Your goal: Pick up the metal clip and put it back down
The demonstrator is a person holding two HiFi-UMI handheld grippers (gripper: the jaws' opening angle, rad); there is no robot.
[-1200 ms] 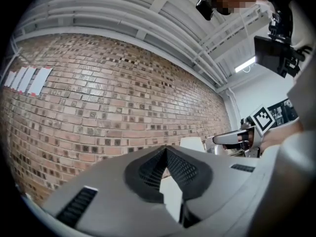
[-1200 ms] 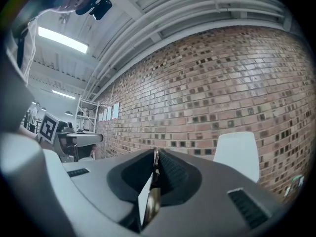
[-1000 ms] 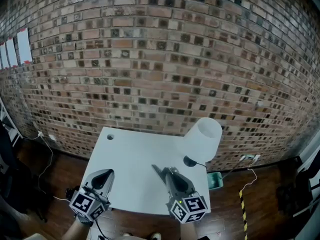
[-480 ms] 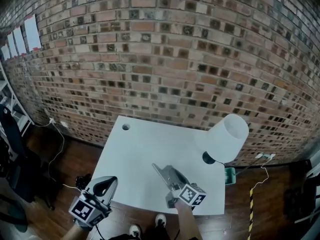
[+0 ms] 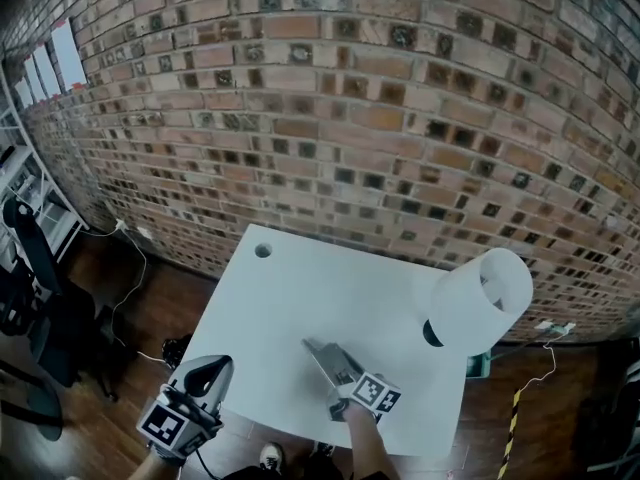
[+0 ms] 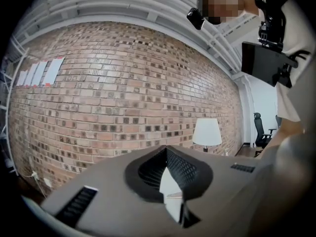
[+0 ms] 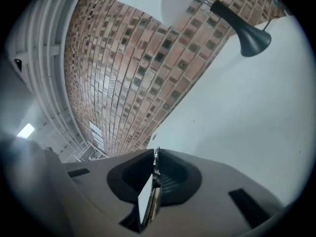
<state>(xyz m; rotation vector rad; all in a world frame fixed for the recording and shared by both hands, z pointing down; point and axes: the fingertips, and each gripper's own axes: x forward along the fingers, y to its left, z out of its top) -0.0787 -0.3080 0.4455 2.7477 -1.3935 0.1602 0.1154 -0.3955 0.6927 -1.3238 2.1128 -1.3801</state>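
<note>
My right gripper is shut on the metal clip, a thin shiny piece standing edge-on between the two dark jaws. In the head view the right gripper lies low over the near part of the white table, rolled onto its side and pointing toward the far left. The clip itself is too small to make out there. My left gripper hangs off the table's near left corner with its jaws together and nothing between them; in its own view the left gripper points at the brick wall.
A white-shaded desk lamp with a dark base stands at the table's right side, also seen as the lamp. A cable hole sits at the far left corner. Brick wall behind; a dark chair and shelves at left.
The right gripper has come down toward the table and rolled onto its side, still shut on the clip. The left gripper has sunk slightly. The head view has shifted so the table shows larger.
</note>
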